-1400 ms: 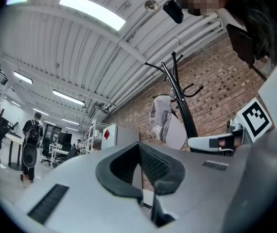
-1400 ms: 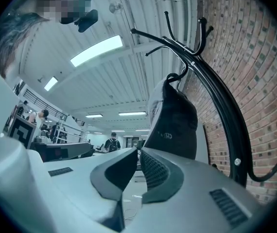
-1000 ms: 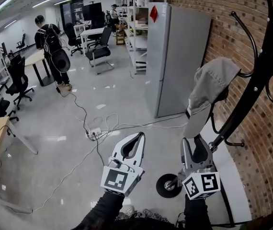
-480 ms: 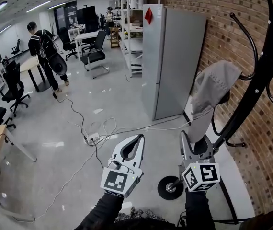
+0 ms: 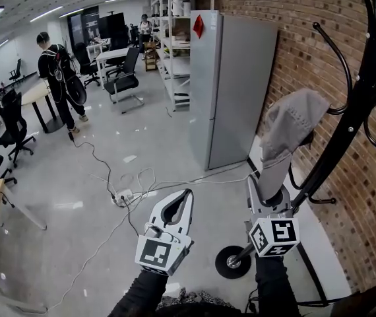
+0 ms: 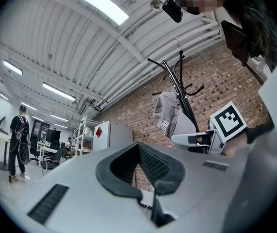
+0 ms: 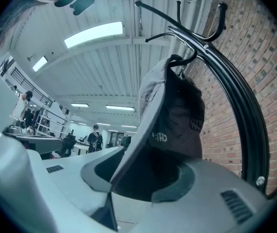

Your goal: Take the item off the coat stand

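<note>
A grey cap (image 5: pixel 290 127) hangs on a hook of the black coat stand (image 5: pixel 353 111), its brim pointing down. My right gripper (image 5: pixel 267 189) is right under it, open, with the brim's lower edge between the jaws and no pad pressing on it. In the right gripper view the cap (image 7: pixel 172 110) fills the middle and its brim runs down into the right gripper (image 7: pixel 143 171), with the stand (image 7: pixel 235 96) behind. My left gripper (image 5: pixel 187 195) hangs to the left, shut and empty. The left gripper view shows the left gripper (image 6: pixel 146 166), the cap (image 6: pixel 166 113) and the stand (image 6: pixel 180 89).
A brick wall (image 5: pixel 307 58) is behind the stand, whose round base (image 5: pixel 231 261) is on the floor. A tall grey cabinet (image 5: pixel 231 91) stands just left of the cap. Cables and a power strip (image 5: pixel 123 195) lie on the floor. A person (image 5: pixel 56 78) walks far left, near office chairs and shelves (image 5: pixel 175 38).
My right gripper has risen a little toward the cap's brim. The left gripper has barely moved. The person at the far left has walked farther away.
</note>
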